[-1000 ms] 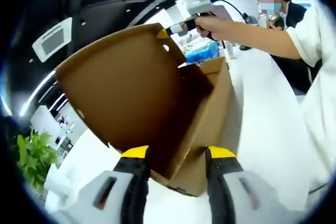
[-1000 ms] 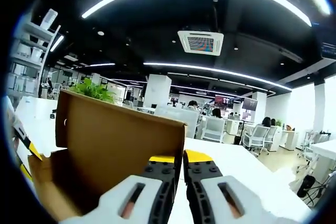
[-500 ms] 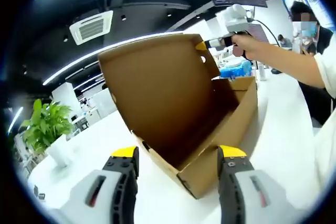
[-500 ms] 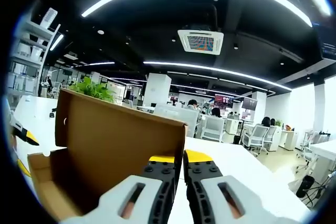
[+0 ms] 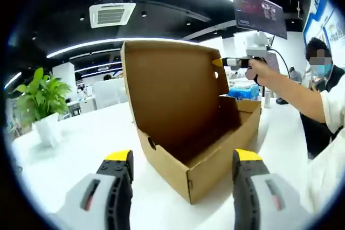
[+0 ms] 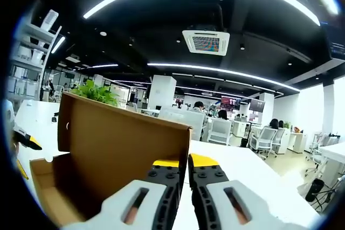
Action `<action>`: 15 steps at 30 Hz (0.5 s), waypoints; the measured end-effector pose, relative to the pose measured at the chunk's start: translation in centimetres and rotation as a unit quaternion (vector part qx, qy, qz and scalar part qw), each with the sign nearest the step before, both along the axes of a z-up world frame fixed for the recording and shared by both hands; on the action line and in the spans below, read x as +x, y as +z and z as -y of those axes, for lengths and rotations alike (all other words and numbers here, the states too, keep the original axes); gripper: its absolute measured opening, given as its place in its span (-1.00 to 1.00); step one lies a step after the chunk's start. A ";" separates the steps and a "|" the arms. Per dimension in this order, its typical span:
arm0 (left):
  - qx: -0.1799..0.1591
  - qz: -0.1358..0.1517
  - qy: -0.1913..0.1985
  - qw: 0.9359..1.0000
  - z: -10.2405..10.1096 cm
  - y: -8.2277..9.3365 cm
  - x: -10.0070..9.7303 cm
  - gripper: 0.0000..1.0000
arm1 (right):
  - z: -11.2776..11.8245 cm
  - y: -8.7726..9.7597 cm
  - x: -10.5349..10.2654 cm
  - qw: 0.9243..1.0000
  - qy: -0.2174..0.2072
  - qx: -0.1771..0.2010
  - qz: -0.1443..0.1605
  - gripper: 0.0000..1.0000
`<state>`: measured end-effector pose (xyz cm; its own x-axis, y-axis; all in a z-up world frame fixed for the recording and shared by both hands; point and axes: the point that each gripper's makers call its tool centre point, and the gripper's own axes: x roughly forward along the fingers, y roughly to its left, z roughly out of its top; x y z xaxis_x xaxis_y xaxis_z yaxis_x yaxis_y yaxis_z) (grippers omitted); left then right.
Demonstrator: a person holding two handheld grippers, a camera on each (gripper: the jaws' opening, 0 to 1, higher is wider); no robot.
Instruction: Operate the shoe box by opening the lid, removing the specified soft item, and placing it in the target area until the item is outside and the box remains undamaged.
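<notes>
At the centre of the left gripper view, the shoe box (image 5: 205,144) is sitting on the white counter (image 5: 81,138) with its lid (image 5: 172,95) standing upright. We are keeping that lid up on purpose: the right gripper (image 5: 226,62), seen at the upper right of this frame with a hand (image 5: 257,71) behind it, is pinching the lid's free top corner so the flap cannot drop while the interior is exposed. In the right gripper view, the right gripper (image 6: 183,172) is showing its yellow-tipped fingers (image 6: 204,161) clenched together on the lid's top edge (image 6: 135,119) at the lower centre of the frame.

We are holding the left gripper (image 5: 183,160) low in the frame, just short of the box's near corner, with its fingers (image 5: 118,157) spread wide and gripping nothing; we judge this leaves it free to reach inside for the soft item. Something blue (image 5: 242,91) is peeking over the far wall at the right of centre. We cannot tell whether it is lying in the box or behind it, nor whether it is the item.

Further out, a potted plant (image 5: 40,100) is standing on the counter at the left of the frame.
</notes>
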<state>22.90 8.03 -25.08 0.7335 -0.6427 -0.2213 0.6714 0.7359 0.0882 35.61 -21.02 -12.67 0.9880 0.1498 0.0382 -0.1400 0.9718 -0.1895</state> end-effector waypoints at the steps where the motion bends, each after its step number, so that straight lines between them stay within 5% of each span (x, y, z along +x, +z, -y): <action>1: 0.005 0.004 0.004 1.000 -0.1 -0.2 0.1 0.54 | 0.0 0.0 0.0 1.000 0.000 0.000 0.000 -0.95; 9: 0.008 0.008 0.011 1.000 -0.1 -1.0 -0.1 0.05 | 0.0 0.0 -0.1 1.000 0.000 0.001 0.001 -0.95; 15: -0.002 -0.001 0.004 1.000 0.4 -1.0 -0.5 0.00 | 0.0 0.1 -0.2 1.000 0.001 0.006 -0.001 -0.95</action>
<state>22.44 7.63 -26.12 0.7383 -0.6375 -0.2204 0.6653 0.7419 0.0827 35.42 -21.00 -12.59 0.9876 0.1518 0.0388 -0.1427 0.9737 -0.1778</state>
